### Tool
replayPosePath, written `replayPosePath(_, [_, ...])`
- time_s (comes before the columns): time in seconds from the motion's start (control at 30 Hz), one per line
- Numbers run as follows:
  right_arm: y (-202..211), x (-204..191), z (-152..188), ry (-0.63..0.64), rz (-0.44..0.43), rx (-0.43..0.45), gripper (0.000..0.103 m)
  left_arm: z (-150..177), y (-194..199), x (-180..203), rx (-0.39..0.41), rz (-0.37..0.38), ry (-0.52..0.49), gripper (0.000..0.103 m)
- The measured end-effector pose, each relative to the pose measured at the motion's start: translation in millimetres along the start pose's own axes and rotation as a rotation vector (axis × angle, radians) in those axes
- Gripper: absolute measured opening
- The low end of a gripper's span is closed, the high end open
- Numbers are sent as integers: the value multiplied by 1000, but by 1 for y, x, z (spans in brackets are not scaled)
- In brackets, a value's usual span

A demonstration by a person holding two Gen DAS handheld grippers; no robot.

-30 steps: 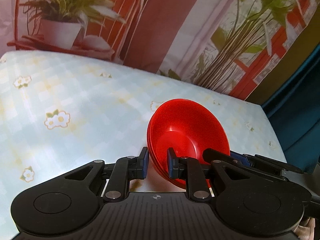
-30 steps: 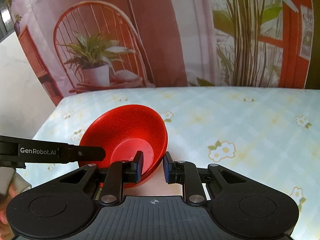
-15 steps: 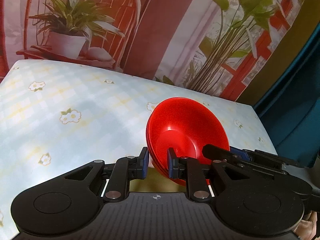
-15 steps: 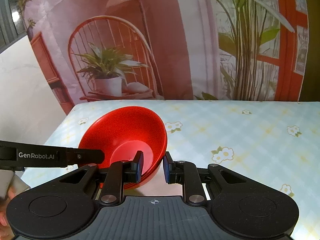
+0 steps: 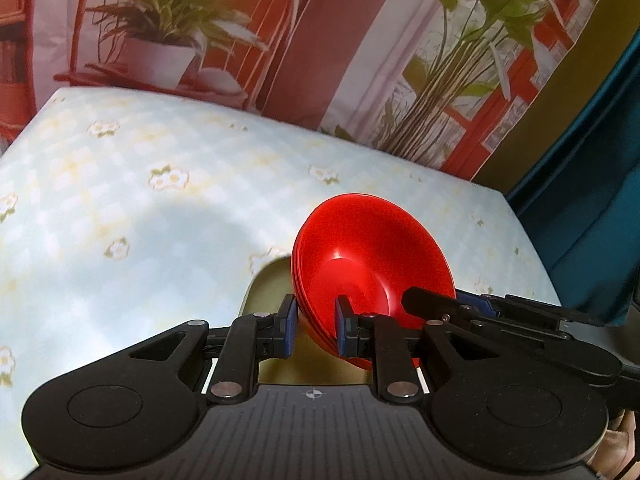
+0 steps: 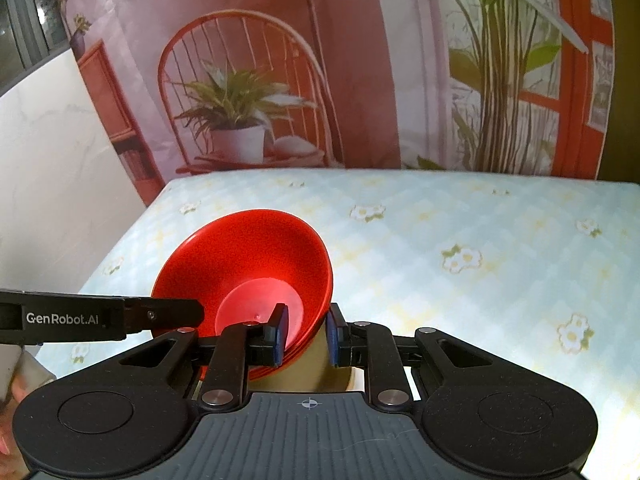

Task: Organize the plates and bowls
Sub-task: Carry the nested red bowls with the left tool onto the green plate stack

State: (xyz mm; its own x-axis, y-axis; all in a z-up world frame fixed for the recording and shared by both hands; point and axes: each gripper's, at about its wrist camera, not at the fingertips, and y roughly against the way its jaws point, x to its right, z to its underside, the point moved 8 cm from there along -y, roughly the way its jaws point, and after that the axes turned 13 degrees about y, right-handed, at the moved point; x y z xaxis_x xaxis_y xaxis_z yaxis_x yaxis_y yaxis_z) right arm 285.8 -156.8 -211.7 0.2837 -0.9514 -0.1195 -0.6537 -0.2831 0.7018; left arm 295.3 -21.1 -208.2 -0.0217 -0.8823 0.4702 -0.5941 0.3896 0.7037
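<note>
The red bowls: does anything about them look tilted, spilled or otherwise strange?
The red bowls are a nested stack, steeply tilted rather than level. The left gripper and right gripper each straddle the rim on opposite sides. Nothing looks spilled or broken, and the floral tablecloth beyond shows no mess.

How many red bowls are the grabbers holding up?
1 stack of red bowls, nested, pinched by the left gripper and right gripper. Edge lines suggest about 3; the exact number is hidden.

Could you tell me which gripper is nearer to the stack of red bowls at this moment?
Neither: the left gripper straddles the red bowls' left rim, and the right gripper straddles their right rim.
</note>
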Motion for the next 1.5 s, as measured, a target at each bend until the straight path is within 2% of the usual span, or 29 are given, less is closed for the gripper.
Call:
replayPosePath(0.67, [-12, -12, 26, 5, -8, -79, 18, 21, -12, -18, -54, -22, 30, 21])
replayPosePath(1.13, [-14, -11, 34, -1, -12, -88, 18, 23, -12, -15, -46, -30, 22, 21])
replayPosePath(1.5, [-14, -16, 34, 34, 11, -85, 19, 18, -2, -13, -2, -43, -8, 23])
